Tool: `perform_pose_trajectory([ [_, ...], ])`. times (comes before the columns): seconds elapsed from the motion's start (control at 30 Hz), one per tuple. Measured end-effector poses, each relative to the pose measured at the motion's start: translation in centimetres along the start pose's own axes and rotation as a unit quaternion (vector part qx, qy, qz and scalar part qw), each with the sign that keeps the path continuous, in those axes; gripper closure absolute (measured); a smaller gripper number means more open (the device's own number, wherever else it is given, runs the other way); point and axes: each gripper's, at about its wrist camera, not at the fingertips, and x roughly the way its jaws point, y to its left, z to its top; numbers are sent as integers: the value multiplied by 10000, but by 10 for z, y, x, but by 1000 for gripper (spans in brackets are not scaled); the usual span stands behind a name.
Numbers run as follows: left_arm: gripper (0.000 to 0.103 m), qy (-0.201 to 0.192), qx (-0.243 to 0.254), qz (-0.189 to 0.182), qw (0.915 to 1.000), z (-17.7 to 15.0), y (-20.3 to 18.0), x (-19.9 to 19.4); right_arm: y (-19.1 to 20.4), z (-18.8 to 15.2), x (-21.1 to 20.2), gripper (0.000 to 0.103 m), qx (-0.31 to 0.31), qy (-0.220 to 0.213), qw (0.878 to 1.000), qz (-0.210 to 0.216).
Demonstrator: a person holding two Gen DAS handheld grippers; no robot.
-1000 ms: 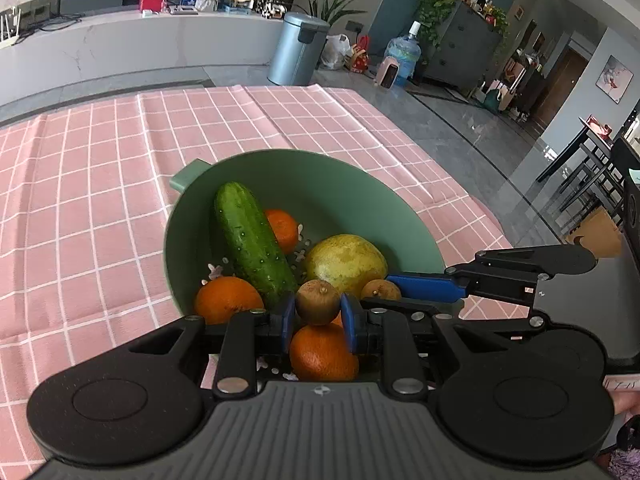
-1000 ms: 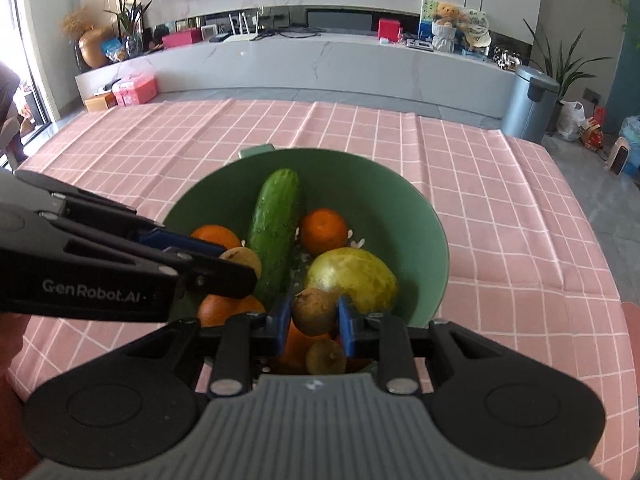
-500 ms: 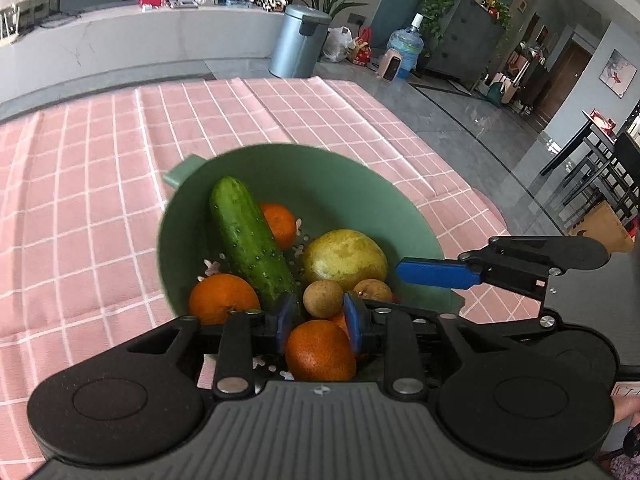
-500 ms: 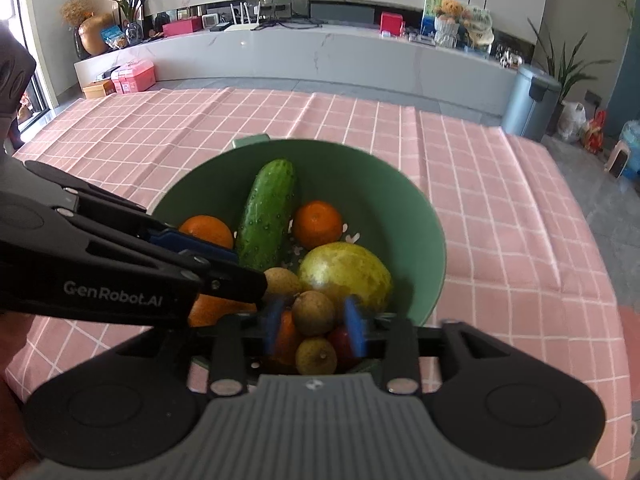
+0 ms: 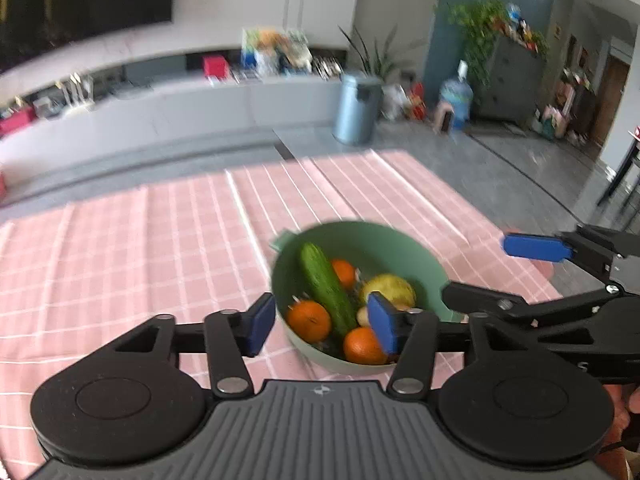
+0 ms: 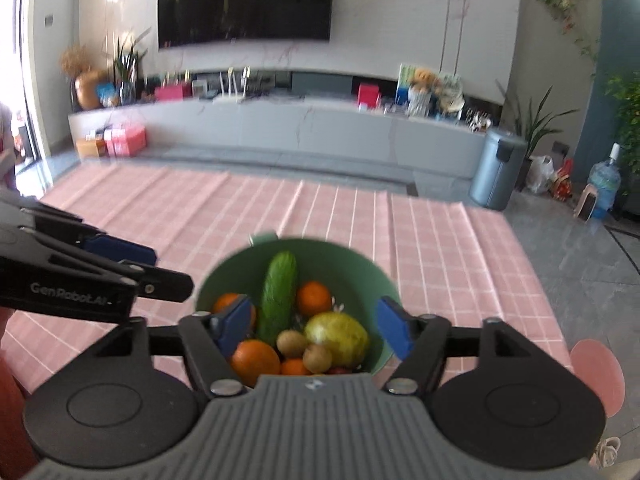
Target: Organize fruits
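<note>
A green bowl (image 5: 384, 240) (image 6: 348, 258) on the pink checked tablecloth holds a cucumber (image 5: 326, 282) (image 6: 278, 292), several oranges (image 5: 309, 320) (image 6: 256, 362), a yellow-green pear (image 5: 388, 289) (image 6: 338, 336) and two brown kiwis (image 6: 292, 342). My left gripper (image 5: 322, 326) is open and empty, raised above the bowl's near-left rim. My right gripper (image 6: 314, 330) is open and empty, raised above the bowl's near side. Each gripper shows in the other's view, the left (image 6: 120, 250) and the right (image 5: 536, 246).
The pink checked tablecloth (image 5: 140, 248) (image 6: 440, 248) covers the table around the bowl. The table's right edge drops to a grey floor (image 5: 500, 176). A grey bin (image 6: 496, 168) and a long white counter (image 6: 280, 120) stand beyond the far edge.
Both grippers have opened and let their kiwis go into the bowl. Both have pulled back and up, so the bowl now looks smaller and farther.
</note>
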Motion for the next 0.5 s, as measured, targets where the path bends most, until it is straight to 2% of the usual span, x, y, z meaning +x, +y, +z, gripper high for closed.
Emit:
perform_pose_trajectory([
  [0.07, 28, -264, -24, 154, 9995, -2, -1, -20, 4, 0, -16, 19, 25, -102, 9999, 2],
  [0.2, 11, -777, 12, 443, 9960, -6, -6, -53, 12, -2, -47, 12, 90, -351, 9993, -5],
  [0.5, 9, -1504, 93, 969, 9838, -39, -25, -85, 32, -26, -99, 10, 453, -976, 9941, 141],
])
